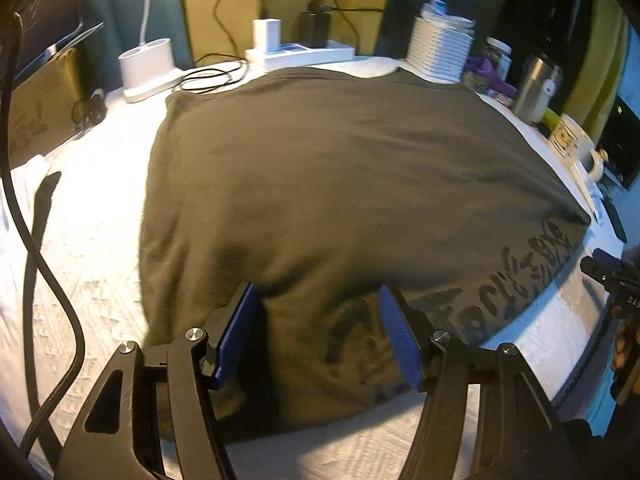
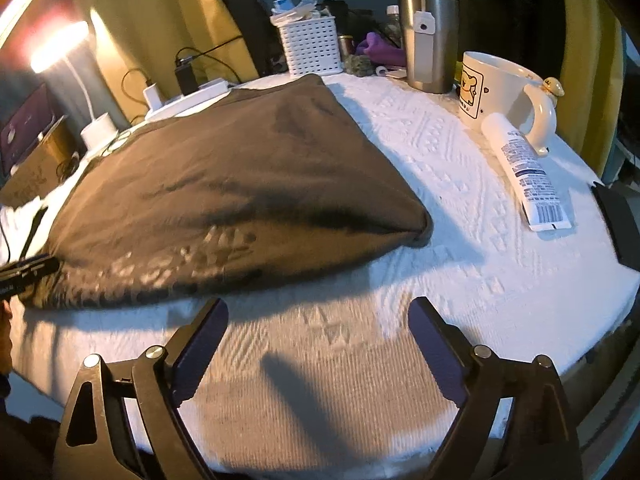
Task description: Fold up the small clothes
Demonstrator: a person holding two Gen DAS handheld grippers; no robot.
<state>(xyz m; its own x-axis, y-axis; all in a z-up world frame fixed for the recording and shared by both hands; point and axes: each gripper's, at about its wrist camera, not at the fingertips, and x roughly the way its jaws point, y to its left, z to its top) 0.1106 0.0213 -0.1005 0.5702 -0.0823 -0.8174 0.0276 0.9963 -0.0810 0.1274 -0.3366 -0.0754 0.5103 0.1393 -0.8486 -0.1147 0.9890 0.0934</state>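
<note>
1. shirt [image 1: 340, 184], dark olive-brown with black lettering along its near edge, is lying folded on a white textured cloth [image 1: 92, 264] covering the table.
2. left gripper [image 1: 318, 334] is pointing steeply down at the shirt's near edge; its blue pads [image 1: 236, 332] are standing partly apart on either side of a raised bunch of fabric, and whether they are pressing on it is not something i can tell.
3. right gripper [image 2: 318, 350] is hovering over bare white cloth just beside the shirt's near edge, jaws spread wide with nothing between them.
4. in the right wrist view the shirt's folded corner [image 2: 420, 228] is pointing toward a white tube [image 2: 520, 176] lying near a cream mug [image 2: 504, 92].
5. steel tumbler [image 2: 430, 40] and white slotted basket [image 2: 310, 46] are standing behind the shirt, with a power strip [image 1: 300, 54] and a lamp base [image 1: 146, 66] along the far edge.
6. black braided cable [image 1: 36, 248] is hanging down the left side of the left wrist view.
</note>
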